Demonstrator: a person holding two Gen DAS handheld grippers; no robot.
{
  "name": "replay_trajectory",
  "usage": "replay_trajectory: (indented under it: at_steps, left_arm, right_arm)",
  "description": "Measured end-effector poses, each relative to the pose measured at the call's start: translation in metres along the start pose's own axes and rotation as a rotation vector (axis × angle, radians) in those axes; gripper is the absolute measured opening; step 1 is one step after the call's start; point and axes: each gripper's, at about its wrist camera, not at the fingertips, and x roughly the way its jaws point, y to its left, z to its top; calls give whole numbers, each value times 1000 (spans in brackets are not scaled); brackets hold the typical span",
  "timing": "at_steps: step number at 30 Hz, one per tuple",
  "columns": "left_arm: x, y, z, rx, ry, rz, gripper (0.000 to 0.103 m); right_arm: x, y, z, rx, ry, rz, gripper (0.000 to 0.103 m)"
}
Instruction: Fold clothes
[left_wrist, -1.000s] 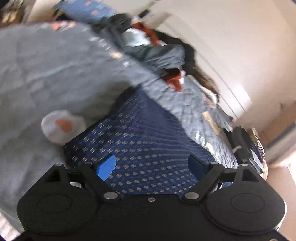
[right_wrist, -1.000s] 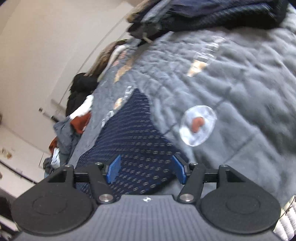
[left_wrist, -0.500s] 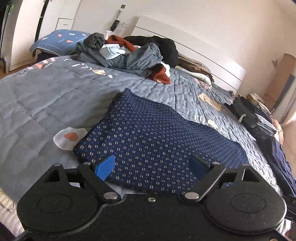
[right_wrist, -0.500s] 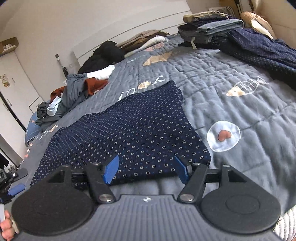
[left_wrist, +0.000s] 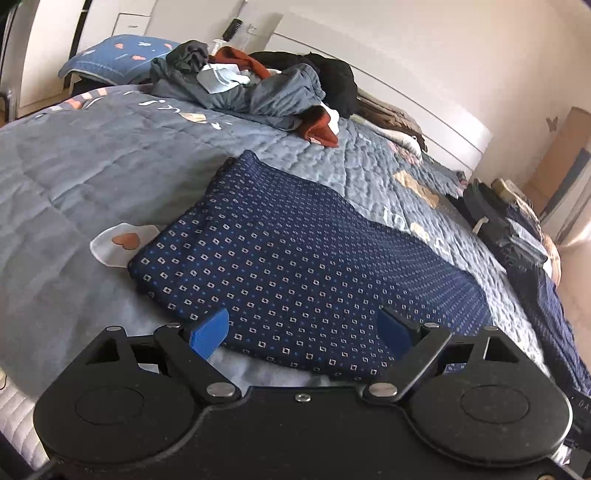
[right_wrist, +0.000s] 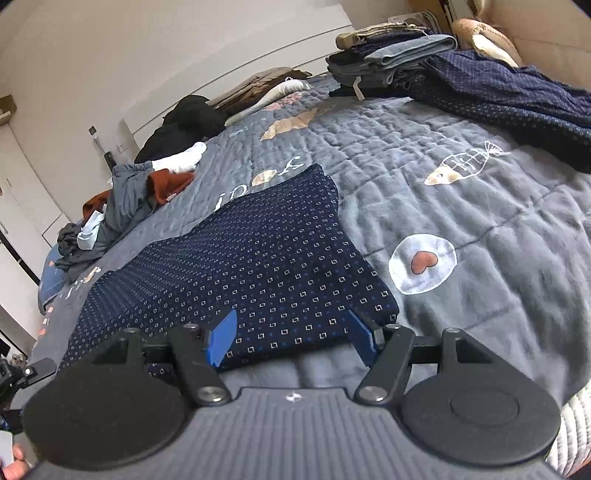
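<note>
A dark navy garment with small square dots (left_wrist: 295, 266) lies flat and folded on the grey quilted bedspread (left_wrist: 92, 177); it also shows in the right wrist view (right_wrist: 258, 266). My left gripper (left_wrist: 301, 330) is open and empty, hovering over the garment's near edge at its left end. My right gripper (right_wrist: 291, 338) is open and empty, over the near edge at the garment's right end.
A heap of unfolded clothes (left_wrist: 258, 85) lies at the head of the bed. A stack of folded clothes (right_wrist: 388, 59) and a loose navy garment (right_wrist: 517, 96) lie at the right. A blue pillow (left_wrist: 110, 55) sits far left. The mattress edge (right_wrist: 569, 435) is close.
Both cameras have swung from a tilted, blurred view to level ones. Both grippers now hover steady at the garment's near edge, still open.
</note>
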Motion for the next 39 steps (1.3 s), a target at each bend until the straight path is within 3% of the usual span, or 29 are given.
replay_trajectory:
  at_steps: [10, 18, 24, 39]
  left_arm:
    - [18, -34, -14, 68, 20, -28, 87]
    - [30, -66, -30, 216, 38, -50, 89]
    - [38, -69, -31, 193, 39, -44, 91]
    - [22, -77, -14, 73, -22, -93, 91]
  right_arm:
    - [-1, 8, 2, -46, -15, 25, 66]
    - [14, 9, 12, -51, -12, 71, 66]
    - [28, 6, 26, -17, 15, 99, 66]
    - [21, -17, 40, -7, 16, 70, 66]
